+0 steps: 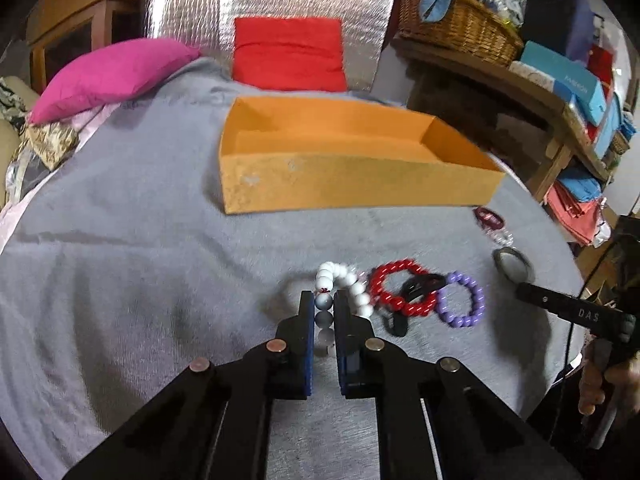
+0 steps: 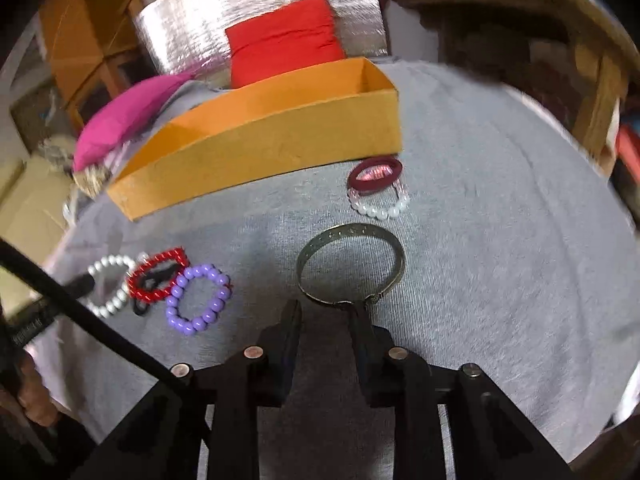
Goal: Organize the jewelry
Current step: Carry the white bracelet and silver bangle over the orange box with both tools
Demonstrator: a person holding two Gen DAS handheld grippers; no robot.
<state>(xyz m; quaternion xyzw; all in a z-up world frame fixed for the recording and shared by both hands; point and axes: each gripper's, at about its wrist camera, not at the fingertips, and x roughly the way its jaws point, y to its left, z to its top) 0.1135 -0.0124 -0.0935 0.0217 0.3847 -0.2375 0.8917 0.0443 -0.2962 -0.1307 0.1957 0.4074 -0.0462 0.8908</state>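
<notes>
An open orange box (image 1: 352, 176) stands on the grey cloth; it also shows in the right wrist view (image 2: 264, 148). My left gripper (image 1: 324, 300) is shut on the white and grey bead bracelet (image 1: 348, 280). Beside it lie a red bead bracelet (image 1: 400, 288), a black hair tie (image 1: 420, 284) and a purple bead bracelet (image 1: 464, 300). My right gripper (image 2: 326, 308) is open just in front of a brass bangle (image 2: 352, 264). Beyond the bangle lie a dark red hair tie (image 2: 374, 176) and a clear bead bracelet (image 2: 380, 204).
A pink pillow (image 1: 108, 76), a red cushion (image 1: 288, 54) and a silver foil panel (image 1: 272, 8) sit behind the box. A wooden shelf with a wicker basket (image 1: 460, 28) and blue boxes (image 1: 568, 80) stands at the right.
</notes>
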